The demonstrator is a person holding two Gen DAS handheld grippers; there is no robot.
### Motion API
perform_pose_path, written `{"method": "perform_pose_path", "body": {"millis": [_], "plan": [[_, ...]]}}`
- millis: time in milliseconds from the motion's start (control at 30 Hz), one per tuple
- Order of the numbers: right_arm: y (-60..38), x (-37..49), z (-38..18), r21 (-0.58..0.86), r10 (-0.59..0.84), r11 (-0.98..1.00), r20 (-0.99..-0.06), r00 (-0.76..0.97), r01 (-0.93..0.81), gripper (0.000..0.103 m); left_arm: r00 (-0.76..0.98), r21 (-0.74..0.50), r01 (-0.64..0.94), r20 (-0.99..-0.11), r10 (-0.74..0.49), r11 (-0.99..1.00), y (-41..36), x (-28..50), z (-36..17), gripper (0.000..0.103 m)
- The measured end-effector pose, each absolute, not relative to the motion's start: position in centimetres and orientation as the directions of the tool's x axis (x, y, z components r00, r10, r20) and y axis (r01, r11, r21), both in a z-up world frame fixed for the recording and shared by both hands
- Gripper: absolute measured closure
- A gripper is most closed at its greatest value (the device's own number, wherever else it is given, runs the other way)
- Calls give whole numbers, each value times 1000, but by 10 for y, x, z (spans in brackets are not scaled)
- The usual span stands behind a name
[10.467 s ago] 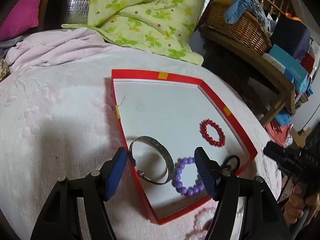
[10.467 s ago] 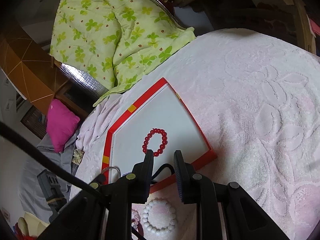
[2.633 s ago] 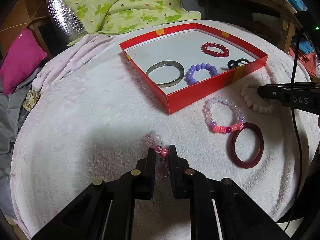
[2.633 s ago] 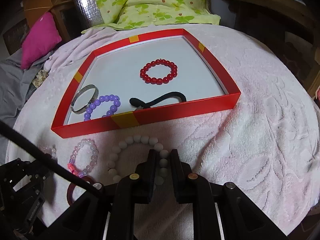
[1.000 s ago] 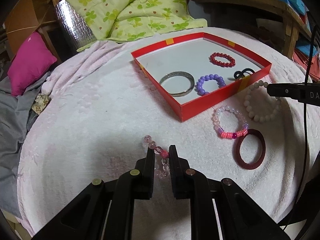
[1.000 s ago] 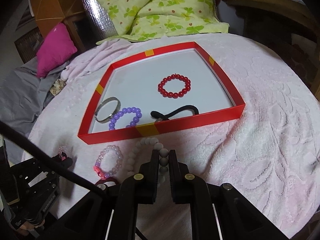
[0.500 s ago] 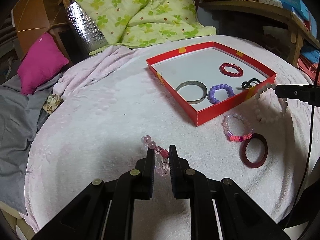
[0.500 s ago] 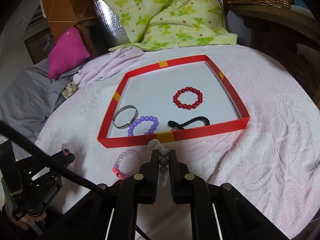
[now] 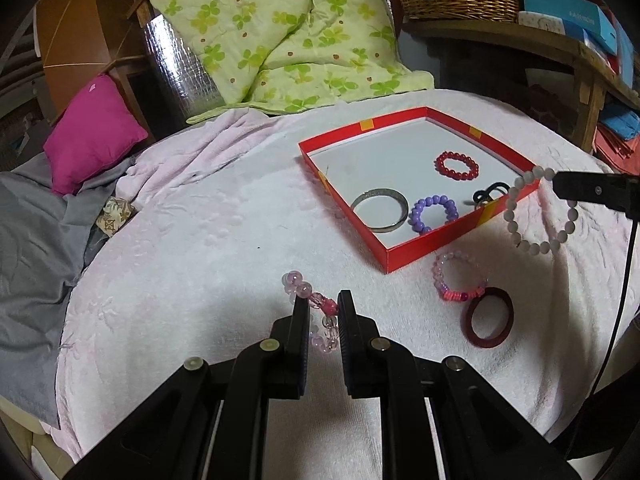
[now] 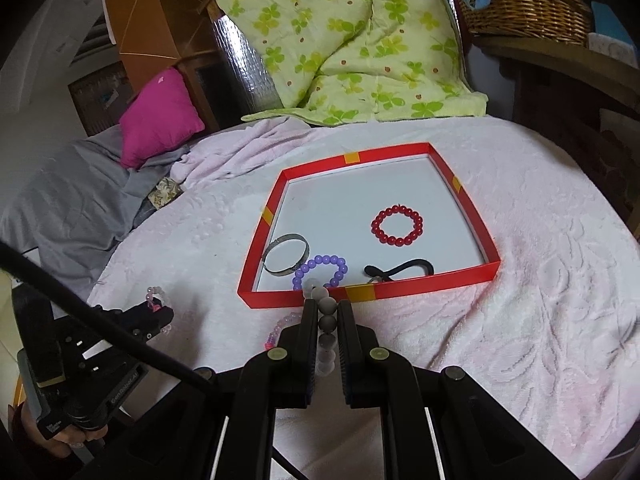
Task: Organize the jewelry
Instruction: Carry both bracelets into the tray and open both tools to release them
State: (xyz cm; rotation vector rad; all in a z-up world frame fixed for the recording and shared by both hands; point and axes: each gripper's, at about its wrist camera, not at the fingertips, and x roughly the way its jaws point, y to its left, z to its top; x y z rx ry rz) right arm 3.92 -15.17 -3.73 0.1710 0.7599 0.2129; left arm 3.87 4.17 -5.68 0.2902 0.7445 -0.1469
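Plainly both grippers are loaded: the left gripper (image 9: 321, 306) has its fingers (image 9: 299, 320) drawn narrow on a clear pink bead bracelet (image 9: 316, 312), a few beads arching out past the tips to the left and the rest hanging down between the fingers, while the right gripper (image 10: 324, 312) pinches a white bead bracelet (image 9: 538, 210) by one short run of beads, the loop dangling free below the tips in the left wrist view. Ahead of both pairs of fingers lies the red tray (image 10: 456, 278), which holds a silver bangle (image 10: 286, 260), a purple bead bracelet (image 10: 320, 270), a red bead bracelet (image 10: 397, 225) and a black hair tie (image 10: 400, 270); the white loop hangs just over its near wall. Such strung beads look light and limp, probably on elastic, so they will swing and sag rather than keep a shape, and the smooth round beads could roll or slip out of a flat pinch; taking hold across a bead or two, as here, seems sound. To the right of the left fingers, on the pink towel (image 9: 200, 240) covering the surface, wait a pink and lilac bead bracelet (image 9: 456, 276) and a dark red bangle (image 9: 489, 317), touching each other; the bangle looks rigid and would best be taken across its rim.
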Motion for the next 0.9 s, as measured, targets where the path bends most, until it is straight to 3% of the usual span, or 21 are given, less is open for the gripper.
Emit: {"method": "perform_pose_path", "body": {"millis": [367,900], "plan": [[-130,33,-42,113,172,985,-693,701,-130,92,733,210,196,-681,-1,958,33,40,-49,89],[-115,33,-46,106,152,988,-711,686,-109,92,741,176,147,-671,10,973,36,45,-41,89]]}}
